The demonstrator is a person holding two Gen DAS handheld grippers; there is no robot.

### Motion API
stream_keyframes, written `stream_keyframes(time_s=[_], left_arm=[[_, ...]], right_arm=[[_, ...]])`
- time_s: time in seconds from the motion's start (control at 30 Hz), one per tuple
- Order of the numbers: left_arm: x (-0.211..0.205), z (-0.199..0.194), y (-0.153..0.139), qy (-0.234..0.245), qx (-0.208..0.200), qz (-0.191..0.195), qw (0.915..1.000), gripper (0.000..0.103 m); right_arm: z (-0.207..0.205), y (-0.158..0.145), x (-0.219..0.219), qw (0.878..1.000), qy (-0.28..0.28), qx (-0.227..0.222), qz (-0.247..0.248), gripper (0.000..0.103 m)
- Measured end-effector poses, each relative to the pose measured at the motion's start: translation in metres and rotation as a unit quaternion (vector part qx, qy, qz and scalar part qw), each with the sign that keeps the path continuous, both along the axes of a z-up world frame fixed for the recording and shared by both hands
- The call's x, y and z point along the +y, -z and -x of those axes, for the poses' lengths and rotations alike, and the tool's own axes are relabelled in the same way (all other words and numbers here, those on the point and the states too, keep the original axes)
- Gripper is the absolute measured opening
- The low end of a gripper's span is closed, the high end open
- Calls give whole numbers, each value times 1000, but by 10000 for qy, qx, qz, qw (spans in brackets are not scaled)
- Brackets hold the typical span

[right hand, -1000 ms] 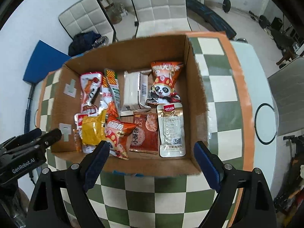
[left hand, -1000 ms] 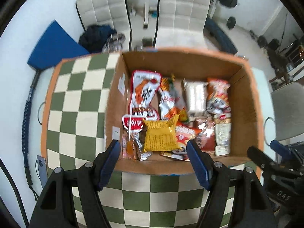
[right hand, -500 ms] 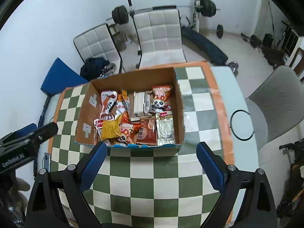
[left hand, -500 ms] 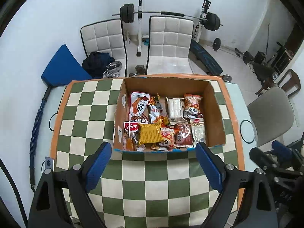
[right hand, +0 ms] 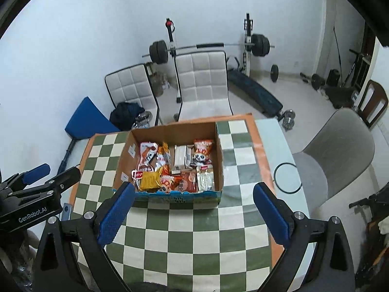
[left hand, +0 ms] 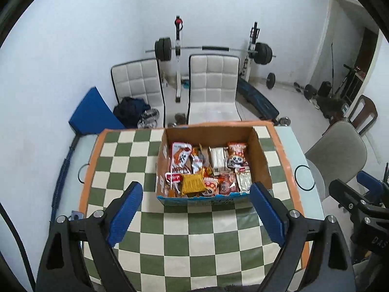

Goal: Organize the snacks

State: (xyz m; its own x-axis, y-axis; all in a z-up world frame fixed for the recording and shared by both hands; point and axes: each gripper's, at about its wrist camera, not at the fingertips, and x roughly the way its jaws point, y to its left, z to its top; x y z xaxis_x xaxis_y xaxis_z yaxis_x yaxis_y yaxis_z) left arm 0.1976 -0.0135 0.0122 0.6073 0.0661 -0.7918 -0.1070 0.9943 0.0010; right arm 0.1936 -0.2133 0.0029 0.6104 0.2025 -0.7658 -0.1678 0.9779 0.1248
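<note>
Both grippers are just hanging up above the table with nothing in them: the left gripper has its blue pads spread wide apart, and the right gripper is spread just as wide, neither one touching anything. From the left wrist view you can see the right tool off at the right edge, and the right wrist view catches the left one at its left edge. Ahead of both, the cardboard box sits on the green-and-cream checkered tablecloth, toward the far side of the table. The snacks are all inside it: a yellow packet near the front, a panda bag toward the back right, a white pack just beside that, and a tall red-and-white bag at the back left. Behind the table there are two white padded chairs and a barbell rack against the wall.
</note>
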Motion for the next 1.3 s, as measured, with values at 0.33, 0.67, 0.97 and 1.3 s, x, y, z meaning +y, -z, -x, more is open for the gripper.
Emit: stream_keyframes(time_s=[0.33,0.67,0.97,1.3], left_arm=[[-8,21,-22,40,-289,-159,9994,90],[-9,15,-15,4,-165,-77,9998,90],[-8,-5,7,-108,69,-79,9999,90],[-4,-35,38,-257,340,-51,9991,90]], right_arm=[[24,-26,-5,9998,-9,-189,-67,100],[24,-27,-7,9999,24,-164,-28,101],[-2,10,-5,9996,215,135,77,101],[-37,45,-7,9983,344,431,168,101]])
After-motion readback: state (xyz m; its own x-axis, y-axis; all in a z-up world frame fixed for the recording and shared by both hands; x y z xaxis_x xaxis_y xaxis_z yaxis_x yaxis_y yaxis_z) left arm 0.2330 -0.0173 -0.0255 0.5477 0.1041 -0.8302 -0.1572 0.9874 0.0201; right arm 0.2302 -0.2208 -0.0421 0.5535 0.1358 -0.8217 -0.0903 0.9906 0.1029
